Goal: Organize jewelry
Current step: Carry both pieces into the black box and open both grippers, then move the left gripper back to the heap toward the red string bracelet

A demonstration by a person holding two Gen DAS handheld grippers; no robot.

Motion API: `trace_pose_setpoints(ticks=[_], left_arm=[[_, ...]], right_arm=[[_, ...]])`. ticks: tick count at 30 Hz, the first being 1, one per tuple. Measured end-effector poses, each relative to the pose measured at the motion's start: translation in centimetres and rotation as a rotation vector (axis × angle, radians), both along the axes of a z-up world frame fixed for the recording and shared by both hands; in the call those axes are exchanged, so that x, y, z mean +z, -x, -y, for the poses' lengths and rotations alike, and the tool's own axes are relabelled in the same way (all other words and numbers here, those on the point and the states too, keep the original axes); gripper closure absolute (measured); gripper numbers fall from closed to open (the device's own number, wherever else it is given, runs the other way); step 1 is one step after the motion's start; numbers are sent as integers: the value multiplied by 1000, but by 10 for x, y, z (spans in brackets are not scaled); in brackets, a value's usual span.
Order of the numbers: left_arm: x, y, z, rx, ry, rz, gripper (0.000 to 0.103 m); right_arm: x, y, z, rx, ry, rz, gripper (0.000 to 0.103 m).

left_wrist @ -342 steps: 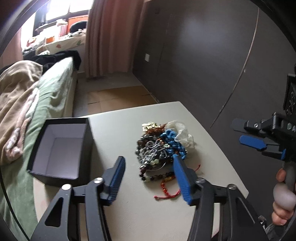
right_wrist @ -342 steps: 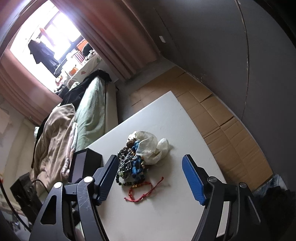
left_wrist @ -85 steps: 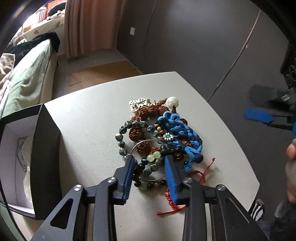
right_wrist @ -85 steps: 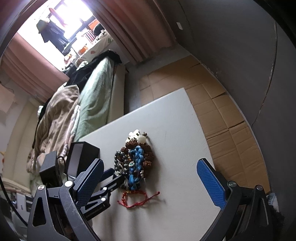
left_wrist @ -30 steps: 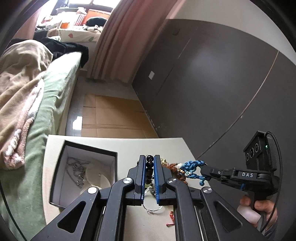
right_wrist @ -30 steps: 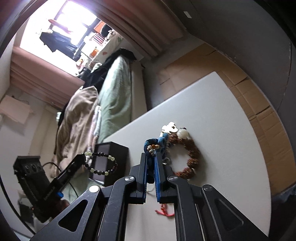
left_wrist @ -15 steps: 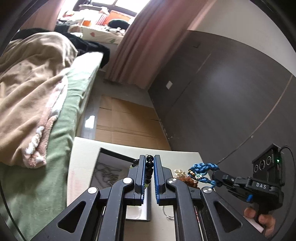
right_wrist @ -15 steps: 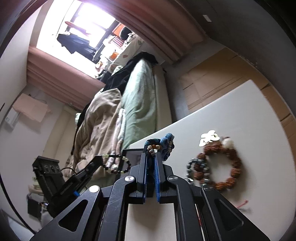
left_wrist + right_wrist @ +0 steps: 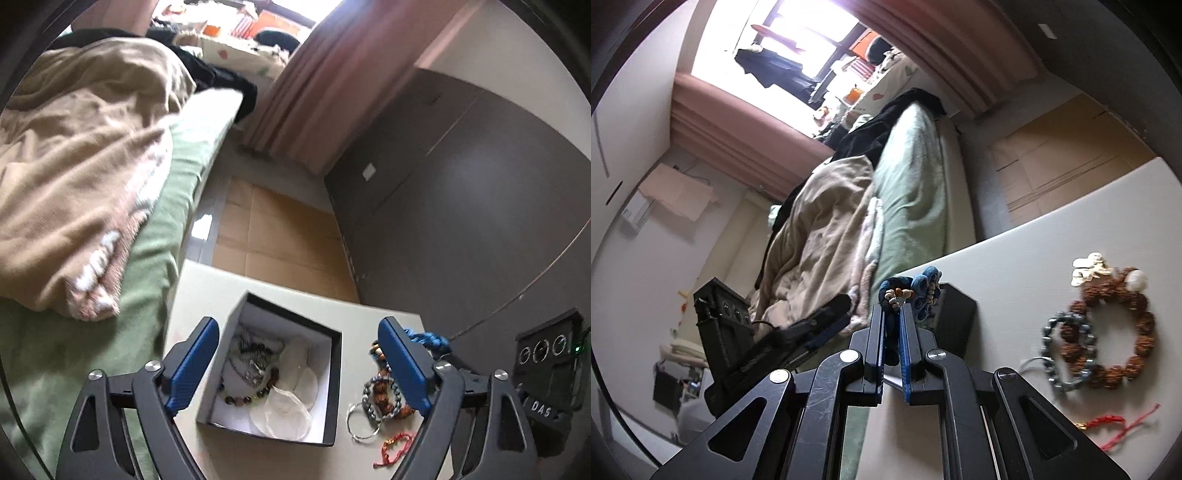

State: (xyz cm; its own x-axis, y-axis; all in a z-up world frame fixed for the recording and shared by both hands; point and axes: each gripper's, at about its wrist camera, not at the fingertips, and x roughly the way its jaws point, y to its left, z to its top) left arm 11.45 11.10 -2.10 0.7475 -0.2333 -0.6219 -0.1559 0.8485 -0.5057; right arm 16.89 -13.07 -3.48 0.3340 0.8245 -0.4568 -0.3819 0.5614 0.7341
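Observation:
My left gripper [image 9: 295, 354] is open and empty above the black box [image 9: 332, 373], which has a white inside. In the box lie a dark bead bracelet [image 9: 245, 393], a silver chain [image 9: 251, 350] and clear pouches [image 9: 284, 410]. My right gripper [image 9: 892, 317] is shut on the blue knotted cord bracelet [image 9: 916, 290] and holds it in the air beside the box [image 9: 955, 321]; the cord also shows in the left wrist view [image 9: 428, 338]. On the table lie a brown seed bracelet [image 9: 1115, 332], a grey bead bracelet [image 9: 1063, 354] and a red cord [image 9: 1115, 422].
The white table [image 9: 1015, 266] stands beside a bed with green sheet [image 9: 177, 192] and beige blanket [image 9: 74, 166]. A silver ring [image 9: 364, 421] and a pale charm [image 9: 1089, 269] lie with the jewelry. A dark wall [image 9: 461, 206] is to the right.
My left gripper has opened and the dark bead bracelet has dropped into the box. My right gripper with the blue cord has moved nearer the box.

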Motion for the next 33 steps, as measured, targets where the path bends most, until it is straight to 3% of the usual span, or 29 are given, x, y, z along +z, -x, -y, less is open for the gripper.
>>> trace_pose_setpoints(ticks=[13, 14, 16, 17, 31, 33], left_arm=[[10, 16, -47, 119, 20, 23, 14], [10, 17, -51, 129, 25, 24, 14], [10, 19, -57, 140, 28, 23, 14], [10, 19, -59, 143, 31, 22, 14], [13, 20, -36, 82, -21, 24, 14], [14, 21, -26, 64, -36, 27, 14]], right_arm=[[-8, -5, -58, 77, -97, 13, 91], [-9, -8, -65, 88, -78, 10, 86], [-16, -13, -72, 104, -46, -25, 34], [-19, -14, -70, 91, -46, -33, 29], [0, -5, -9, -20, 95, -12, 27], [5, -2, 0, -30, 119, 2, 19]])
